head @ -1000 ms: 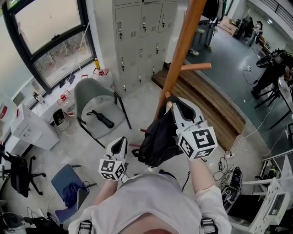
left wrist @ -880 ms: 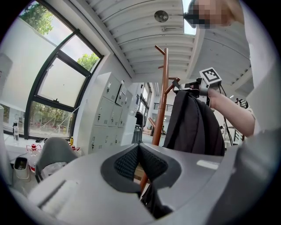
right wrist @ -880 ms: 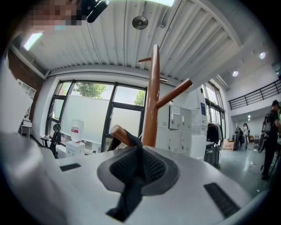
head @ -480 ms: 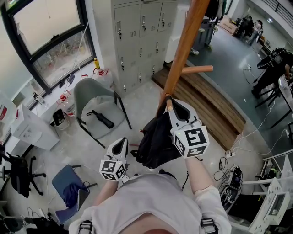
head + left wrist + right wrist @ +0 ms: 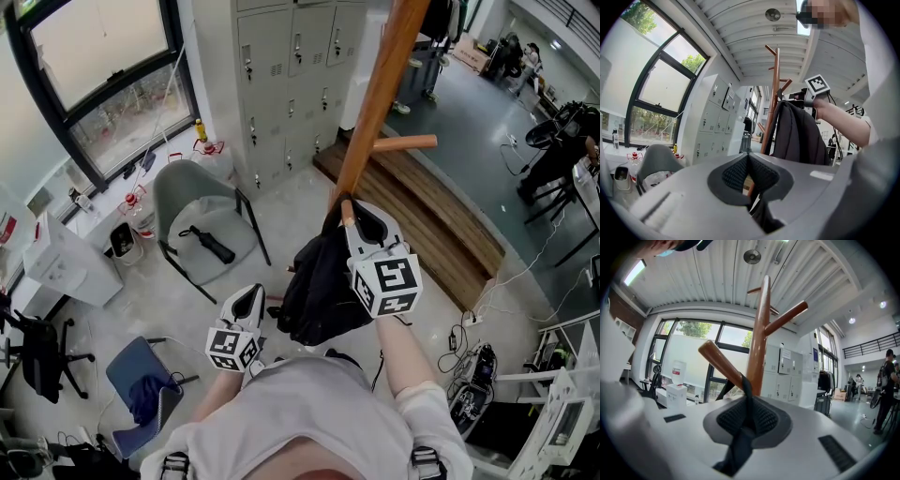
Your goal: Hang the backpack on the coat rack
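Backpack strap [image 5: 746,413] we pinch tight in the right gripper [image 5: 345,210] to hook a coat rack peg [image 5: 722,363]; left gripper [image 5: 251,292] closed, empty.

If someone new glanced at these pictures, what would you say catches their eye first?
A black backpack hangs mid-frame from the right gripper, shut on its strap right at a peg of the tall wooden coat rack. The left gripper sits shut and empty, lower left.
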`<control>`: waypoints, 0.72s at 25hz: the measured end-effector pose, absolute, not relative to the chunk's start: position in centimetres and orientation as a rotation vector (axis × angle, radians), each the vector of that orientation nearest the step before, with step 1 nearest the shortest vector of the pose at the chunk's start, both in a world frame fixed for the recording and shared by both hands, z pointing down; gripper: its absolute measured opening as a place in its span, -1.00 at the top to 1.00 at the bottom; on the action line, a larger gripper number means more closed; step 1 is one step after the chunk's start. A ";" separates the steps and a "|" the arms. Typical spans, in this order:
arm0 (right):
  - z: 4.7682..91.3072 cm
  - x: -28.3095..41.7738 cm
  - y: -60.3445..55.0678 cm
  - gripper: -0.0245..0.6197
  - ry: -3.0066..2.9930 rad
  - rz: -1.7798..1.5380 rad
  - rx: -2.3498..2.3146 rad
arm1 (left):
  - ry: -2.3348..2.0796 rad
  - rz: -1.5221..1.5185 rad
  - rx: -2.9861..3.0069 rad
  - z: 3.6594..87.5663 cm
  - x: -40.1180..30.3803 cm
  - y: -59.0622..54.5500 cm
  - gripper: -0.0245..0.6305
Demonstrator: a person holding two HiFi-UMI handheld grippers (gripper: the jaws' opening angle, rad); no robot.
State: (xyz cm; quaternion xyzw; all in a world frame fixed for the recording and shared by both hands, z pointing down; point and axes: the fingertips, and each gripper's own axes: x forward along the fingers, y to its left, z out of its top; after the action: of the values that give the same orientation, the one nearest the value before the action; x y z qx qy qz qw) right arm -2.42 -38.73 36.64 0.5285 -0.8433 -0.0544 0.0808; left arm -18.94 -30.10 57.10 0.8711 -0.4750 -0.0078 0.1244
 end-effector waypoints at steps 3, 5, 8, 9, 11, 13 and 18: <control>36.8 -2.4 -38.5 0.86 -2.520 -0.162 1.576 | -1.374 -0.022 2.544 57.2 -18.5 -29.9 0.89; 36.9 -2.5 -38.3 0.86 -2.523 -0.150 1.560 | -1.370 -0.022 2.547 57.2 -18.4 -29.9 0.89; 37.2 -2.6 -38.1 0.68 -2.525 -0.113 1.533 | -1.366 -0.026 2.550 57.0 -18.3 -29.8 0.89; 37.3 -2.5 -38.1 0.57 -2.527 -0.095 1.537 | -1.366 -0.027 2.551 56.9 -18.2 -29.7 0.89; 37.2 -1.9 -37.8 0.35 -2.546 -0.058 1.556 | -1.367 -0.027 2.554 56.8 -18.2 -29.5 0.89; 36.9 -1.4 -37.2 0.24 -2.586 -0.018 1.573 | -1.369 -0.029 2.557 56.7 -18.3 -29.4 0.89; 36.3 -0.6 -35.3 0.19 -2.632 0.024 1.606 | -1.374 -0.030 2.564 56.3 -18.3 -28.8 0.89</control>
State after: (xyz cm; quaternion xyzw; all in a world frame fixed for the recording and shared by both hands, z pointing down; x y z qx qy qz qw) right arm -0.61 -35.33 36.31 0.5206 -0.8533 0.0079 0.0291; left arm -18.27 -28.85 56.30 0.8754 -0.4691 -0.0103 0.1161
